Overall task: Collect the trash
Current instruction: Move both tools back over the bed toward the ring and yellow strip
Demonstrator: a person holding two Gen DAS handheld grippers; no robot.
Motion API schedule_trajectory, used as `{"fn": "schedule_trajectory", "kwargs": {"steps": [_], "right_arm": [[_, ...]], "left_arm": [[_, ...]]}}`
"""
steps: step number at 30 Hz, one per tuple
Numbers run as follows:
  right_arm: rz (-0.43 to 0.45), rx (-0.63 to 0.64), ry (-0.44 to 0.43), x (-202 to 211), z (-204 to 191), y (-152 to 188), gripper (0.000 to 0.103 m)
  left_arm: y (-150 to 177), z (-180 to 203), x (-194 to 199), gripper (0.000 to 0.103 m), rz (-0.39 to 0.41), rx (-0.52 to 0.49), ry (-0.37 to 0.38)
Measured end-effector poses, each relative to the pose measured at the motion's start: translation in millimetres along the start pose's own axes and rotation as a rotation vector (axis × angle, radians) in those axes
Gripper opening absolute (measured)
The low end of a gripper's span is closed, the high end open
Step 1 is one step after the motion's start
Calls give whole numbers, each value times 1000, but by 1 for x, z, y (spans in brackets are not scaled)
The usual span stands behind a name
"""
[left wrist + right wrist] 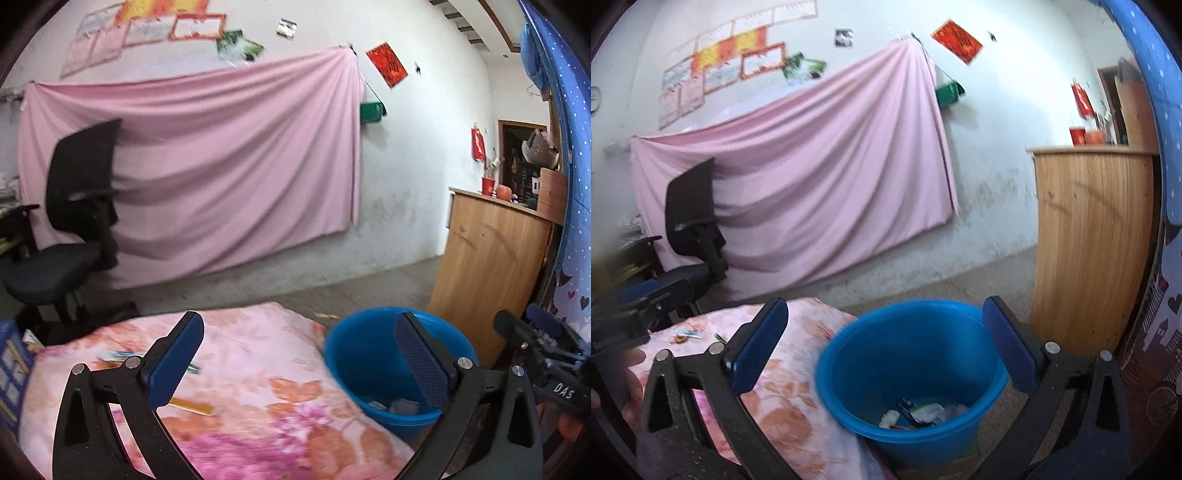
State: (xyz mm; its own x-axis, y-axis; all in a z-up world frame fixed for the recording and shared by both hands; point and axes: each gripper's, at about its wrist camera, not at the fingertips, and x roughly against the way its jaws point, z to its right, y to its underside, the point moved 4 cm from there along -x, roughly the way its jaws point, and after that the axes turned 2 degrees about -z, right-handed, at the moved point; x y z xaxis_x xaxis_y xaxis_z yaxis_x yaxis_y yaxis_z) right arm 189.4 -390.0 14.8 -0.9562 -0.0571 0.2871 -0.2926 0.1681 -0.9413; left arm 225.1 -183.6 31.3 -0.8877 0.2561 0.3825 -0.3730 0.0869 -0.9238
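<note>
Nearest, left claw [299, 354] spread wide, nothing between its blue pads, over the floral quilt [258, 406] on the bed. Right claw [886, 345] also released and empty, hanging above the blue bucket [849, 373]. The bucket stands just beside the bed edge; in the right wrist view it holds trash [923, 411], several crumpled wrappers at the bottom. On the quilt: a yellow strip [194, 406] near the left pad, a green-blue wrapper [118, 355] farther up, partly hidden behind the finger. In the right view a small wrapper [690, 334] lies on the far part of the quilt, and a hand [629, 384] shows at the left edge gripping the other tool. Beyond the bucket, a wooden cabinet [1093, 240] against the right side. Farther left, a black office chair [74, 229]. Behind, a pink sheet [221, 166] hung on the white wall, posters above. Frames slightly blurred.
</note>
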Motion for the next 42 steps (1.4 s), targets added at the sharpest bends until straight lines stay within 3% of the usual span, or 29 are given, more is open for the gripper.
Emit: {"fn": "schedule_trajectory", "kwargs": {"steps": [14,26,32,42], "right_arm": [[230,97,-133,34,-84,-17,103],[236,133,-267,26,-140,-14,103],[174,180,-299,9,-160,-3,103],[-114,143,-320,-50,-160,11,103]], "left_arm": [[4,-83,69,101,91,46,-121],[22,-145,121,101,211,58,-253],[46,-160,118,101,196,63,-302],[58,-193,86,101,56,182,-276]]}}
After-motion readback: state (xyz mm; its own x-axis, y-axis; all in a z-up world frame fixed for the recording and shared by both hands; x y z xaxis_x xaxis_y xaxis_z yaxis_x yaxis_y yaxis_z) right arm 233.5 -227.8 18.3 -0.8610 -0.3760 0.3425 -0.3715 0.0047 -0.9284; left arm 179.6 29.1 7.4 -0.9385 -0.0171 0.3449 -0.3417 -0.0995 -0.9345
